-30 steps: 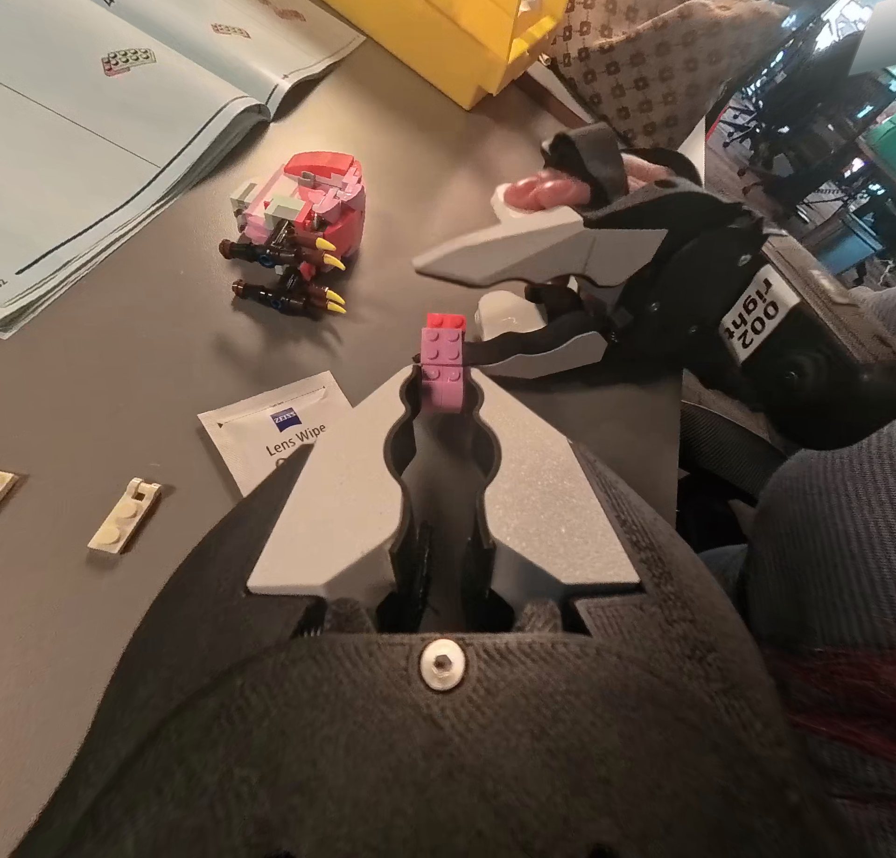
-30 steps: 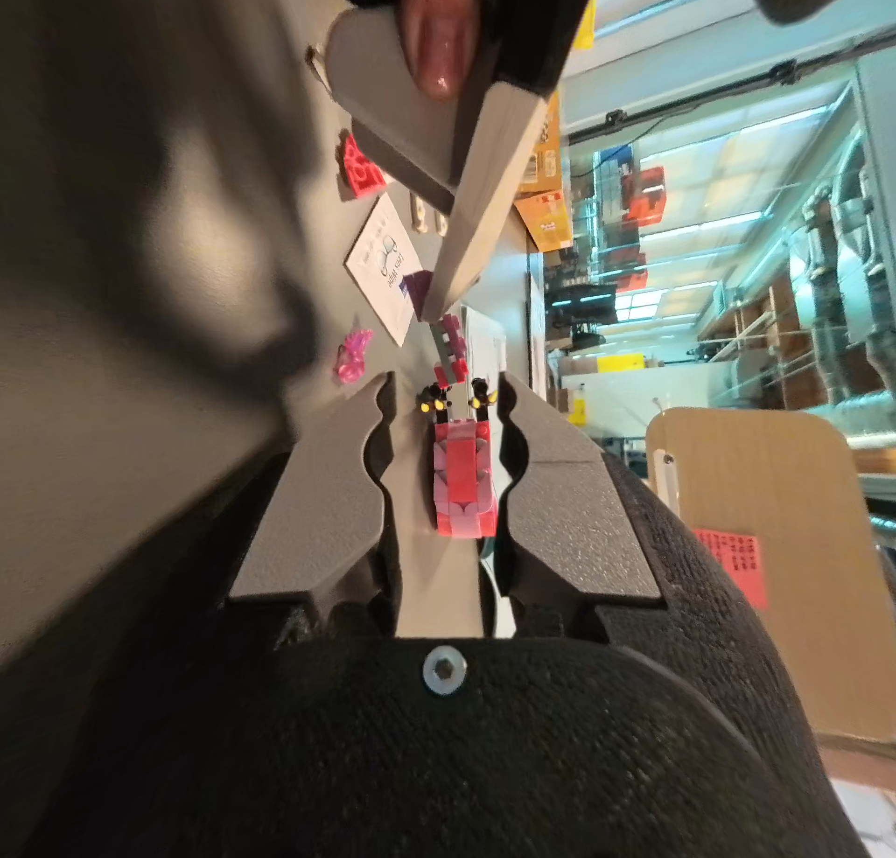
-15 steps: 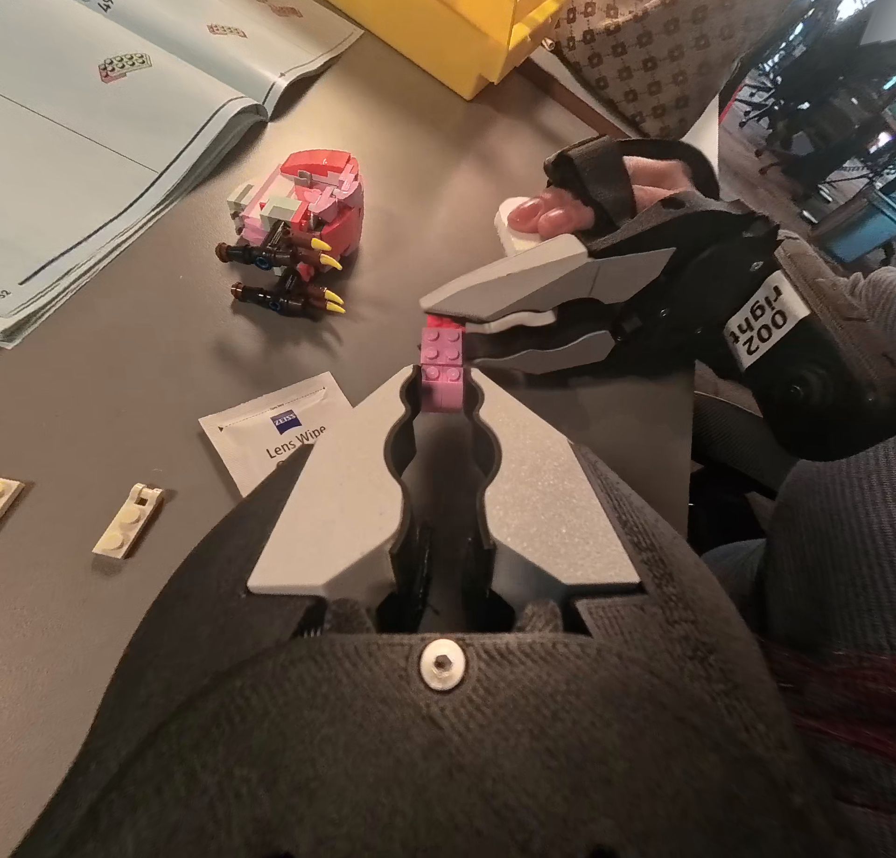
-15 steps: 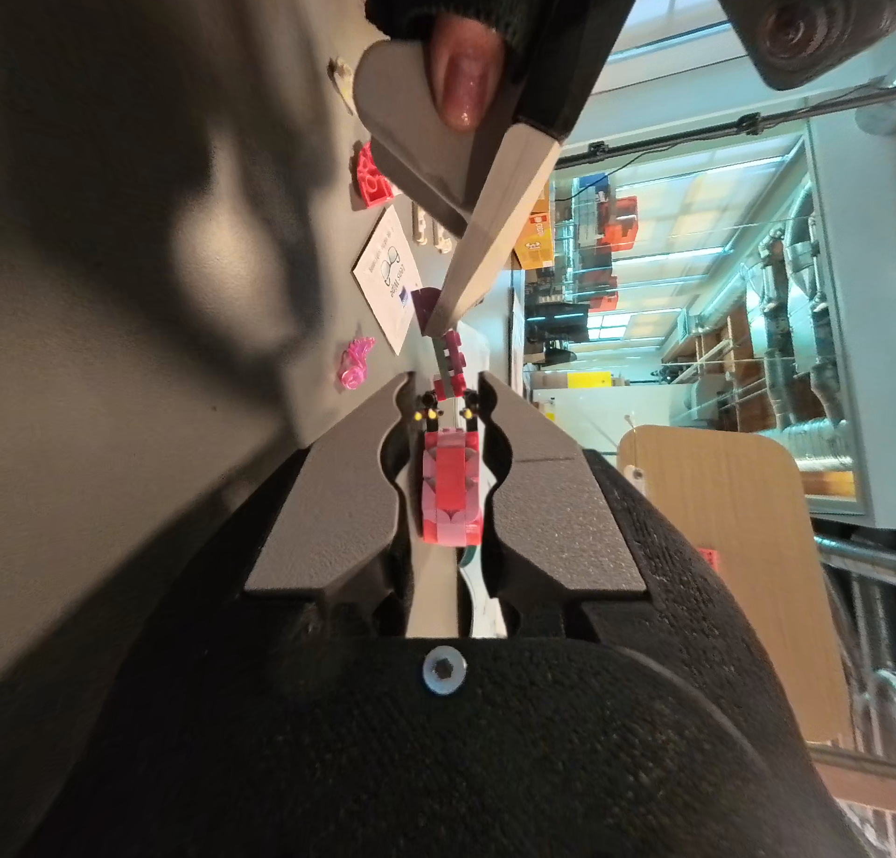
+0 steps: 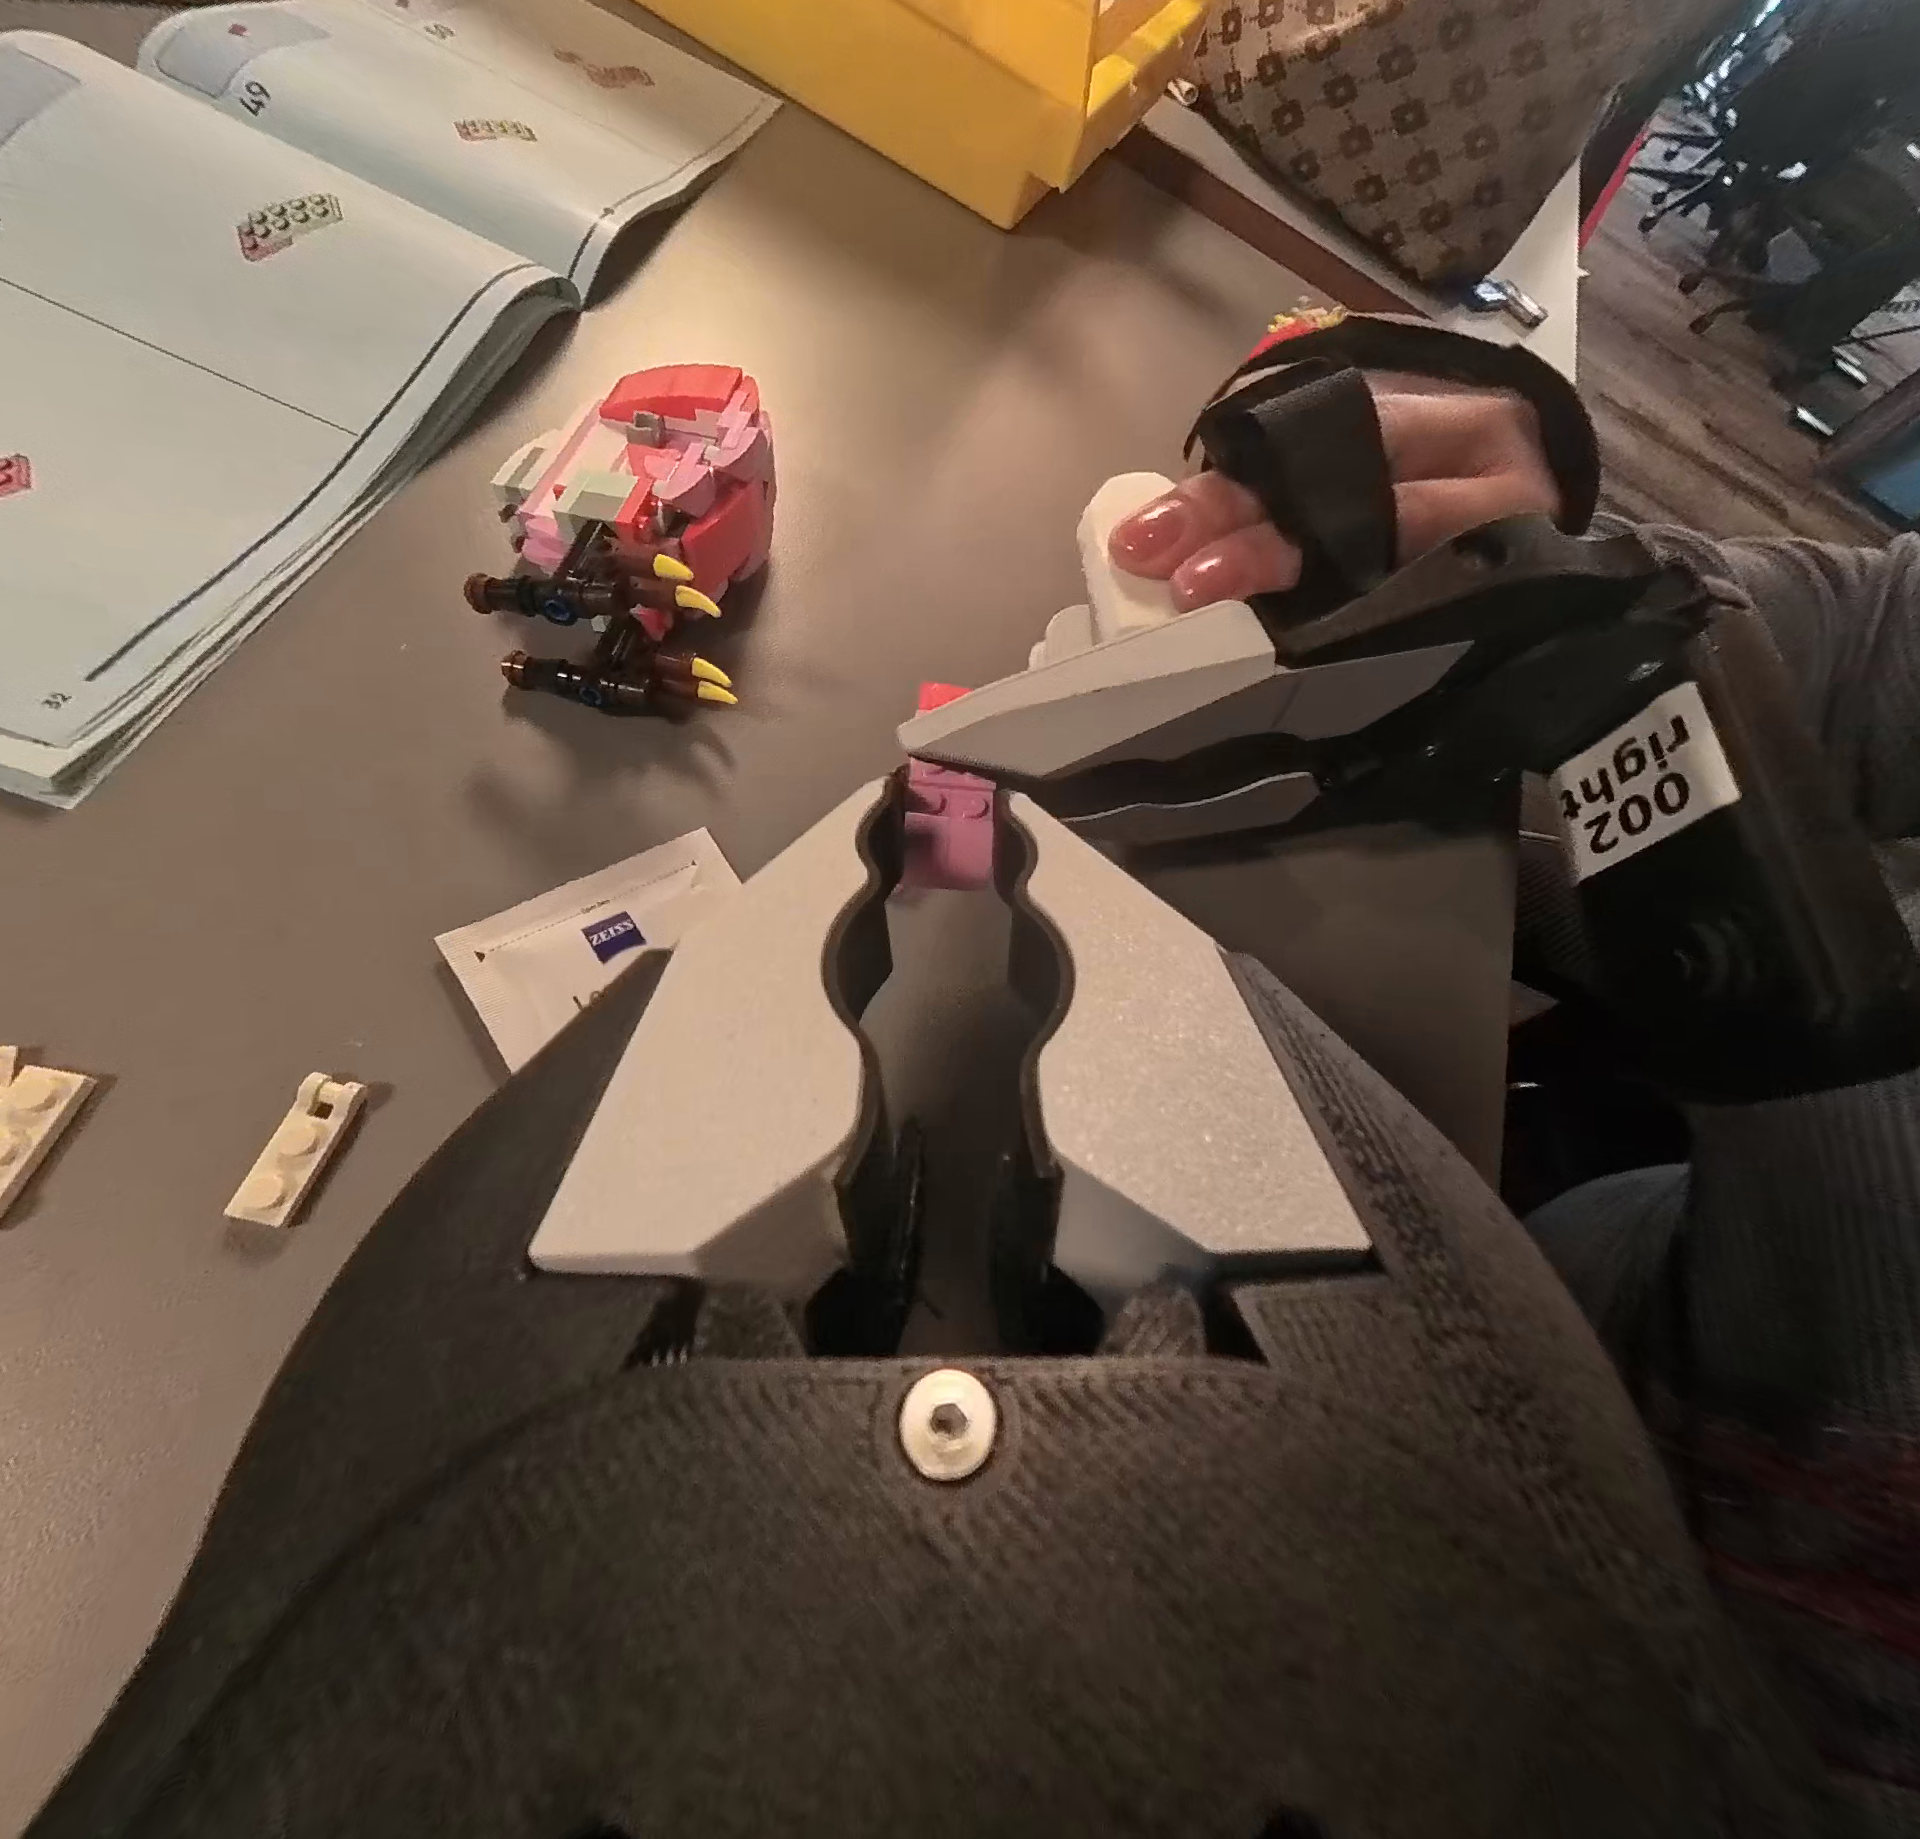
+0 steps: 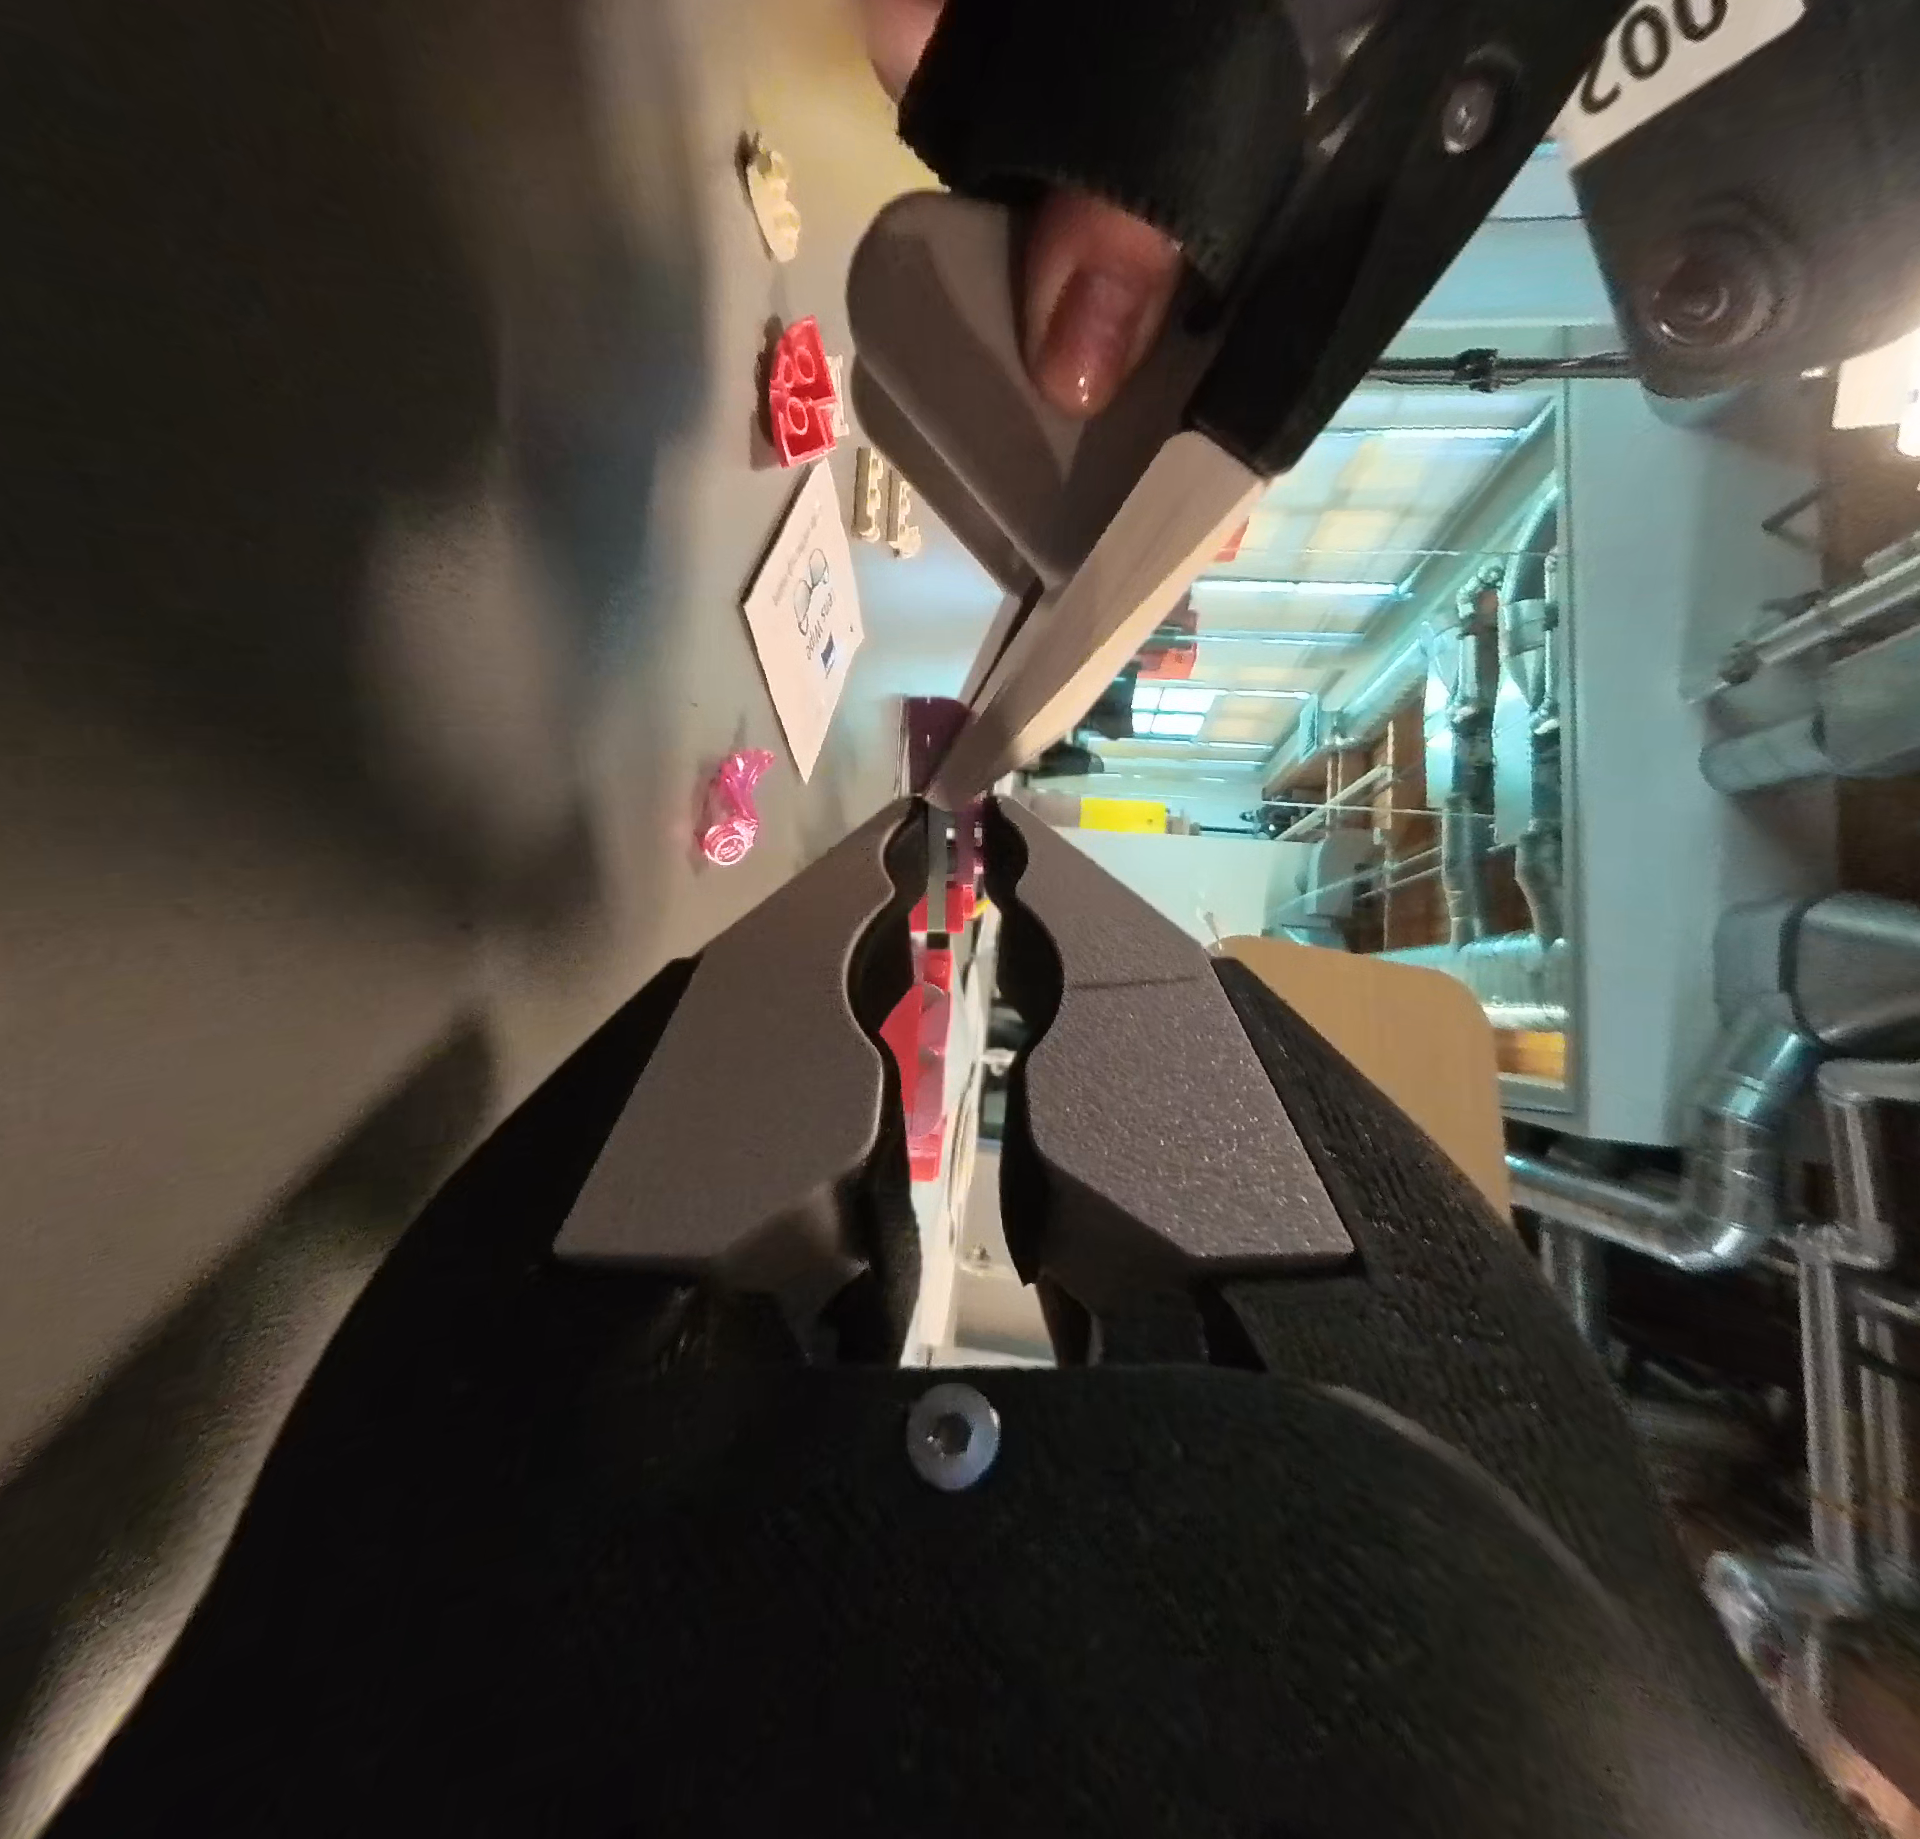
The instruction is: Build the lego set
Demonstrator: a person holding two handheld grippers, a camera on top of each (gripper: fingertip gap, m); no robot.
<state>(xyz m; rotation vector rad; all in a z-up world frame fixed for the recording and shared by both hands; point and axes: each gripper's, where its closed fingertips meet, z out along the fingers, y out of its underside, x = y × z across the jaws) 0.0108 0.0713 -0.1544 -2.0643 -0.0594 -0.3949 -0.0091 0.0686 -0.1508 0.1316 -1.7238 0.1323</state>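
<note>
- Your left gripper is clamped on a pink brick, held upright above the desk.
- Your right gripper, reaching in from the right, is closed on the red piece topping that brick.

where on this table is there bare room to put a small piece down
Bare grey table lies between the open booklet, the white sachet and the claws of the red and pink brick model. More lies between that model and the yellow box. It is crowded where both grippers meet at the pink brick, and by the cream plates.
</note>
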